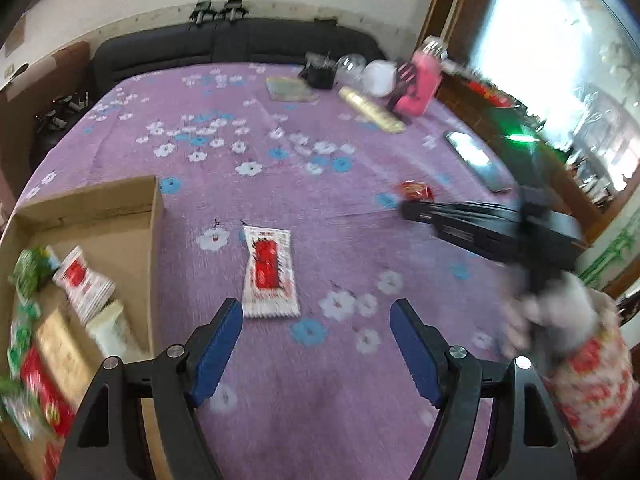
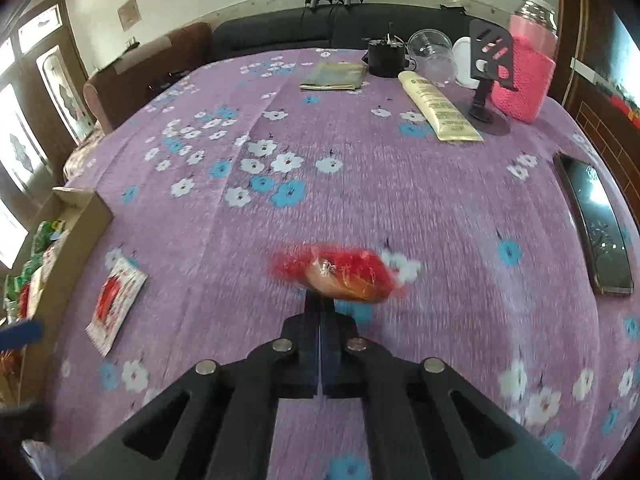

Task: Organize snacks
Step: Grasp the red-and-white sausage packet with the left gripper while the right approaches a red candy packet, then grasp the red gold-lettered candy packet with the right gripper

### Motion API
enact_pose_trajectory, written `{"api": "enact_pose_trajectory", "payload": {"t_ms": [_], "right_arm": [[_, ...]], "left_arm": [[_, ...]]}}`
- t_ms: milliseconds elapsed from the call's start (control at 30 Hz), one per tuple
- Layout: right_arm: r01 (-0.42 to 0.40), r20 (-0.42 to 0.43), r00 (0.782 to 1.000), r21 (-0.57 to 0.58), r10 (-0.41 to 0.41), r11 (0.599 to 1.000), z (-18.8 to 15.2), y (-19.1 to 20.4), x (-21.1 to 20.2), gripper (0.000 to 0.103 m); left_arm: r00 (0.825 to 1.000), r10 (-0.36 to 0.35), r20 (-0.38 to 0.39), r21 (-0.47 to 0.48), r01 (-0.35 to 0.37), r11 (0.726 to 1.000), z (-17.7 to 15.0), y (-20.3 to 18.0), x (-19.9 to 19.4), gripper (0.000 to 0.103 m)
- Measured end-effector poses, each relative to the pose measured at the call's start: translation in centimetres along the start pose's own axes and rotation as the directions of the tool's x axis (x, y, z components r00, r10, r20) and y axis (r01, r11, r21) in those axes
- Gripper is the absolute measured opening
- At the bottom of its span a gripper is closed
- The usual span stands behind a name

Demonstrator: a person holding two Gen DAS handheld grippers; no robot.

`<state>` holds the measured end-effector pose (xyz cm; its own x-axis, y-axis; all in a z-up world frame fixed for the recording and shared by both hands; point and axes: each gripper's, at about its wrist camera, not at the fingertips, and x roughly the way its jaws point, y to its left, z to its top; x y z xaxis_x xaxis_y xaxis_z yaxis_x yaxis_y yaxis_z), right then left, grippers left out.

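Note:
A cardboard box (image 1: 154, 216) at the table's left holds several snack packets (image 1: 82, 280). A white-and-red snack packet (image 1: 270, 272) lies flat on the purple cloth, just ahead of my left gripper (image 1: 316, 320), which is open and empty with blue pads. The packet also shows in the right wrist view (image 2: 116, 304), as does the box (image 2: 86, 210). My right gripper (image 2: 320, 300) is shut on a red snack packet (image 2: 344, 272), held above the cloth. In the left wrist view that gripper (image 1: 416, 210) and red packet (image 1: 416, 190) are at the right.
A purple flowered cloth (image 2: 360, 184) covers the table. At the back stand a cream tube (image 2: 440, 106), a black stand (image 2: 490, 80), a pink-sleeved jar (image 2: 528, 68), a clear cup (image 2: 434, 54) and a flat packet (image 2: 334, 76). A phone (image 2: 596, 224) lies at right.

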<state>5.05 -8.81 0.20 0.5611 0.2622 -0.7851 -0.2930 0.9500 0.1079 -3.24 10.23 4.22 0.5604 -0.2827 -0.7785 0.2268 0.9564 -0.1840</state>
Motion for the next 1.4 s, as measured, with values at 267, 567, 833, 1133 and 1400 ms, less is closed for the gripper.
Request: {"api": "enact_pose_trajectory", "payload": {"t_ms": [267, 567, 833, 1133, 1400], "right_arm": [[-0.155, 0.050, 0.987, 0.057, 0.152, 0.986, 0.2, -1.4, -2.3, 0.000], [-0.221, 0.129, 0.973, 0.271, 0.192, 0.937, 1.0, -7.5, -1.4, 0.047], [-0.159, 0.031, 0.987, 0.059, 0.157, 0.986, 3.7, -4.2, 1.3, 0.054], [0.030, -0.043, 0.998, -0.114, -0.035, 0.993, 1.7, -0.5, 1.5, 0.025], [-0.001, -0.004, 1.000, -0.032, 0.001, 0.999, 0.2, 0.6, -2.0, 0.017]], "left_arm": [[0.987, 0.143, -0.071, 0.067, -0.139, 0.988, 2.6, -0.2, 5.6, 0.078], [0.990, 0.121, -0.073, 0.072, -0.116, 0.991, 2.4, 0.0, 5.8, 0.032], [0.996, 0.072, -0.051, 0.057, -0.069, 0.996, 2.4, -0.4, 4.1, 0.032], [0.999, -0.027, 0.017, -0.011, 0.027, 1.000, 1.8, 0.4, 0.3, 0.032], [0.992, -0.052, 0.119, -0.127, 0.067, 0.990, -1.2, 4.6, -5.9, 0.032]]}}
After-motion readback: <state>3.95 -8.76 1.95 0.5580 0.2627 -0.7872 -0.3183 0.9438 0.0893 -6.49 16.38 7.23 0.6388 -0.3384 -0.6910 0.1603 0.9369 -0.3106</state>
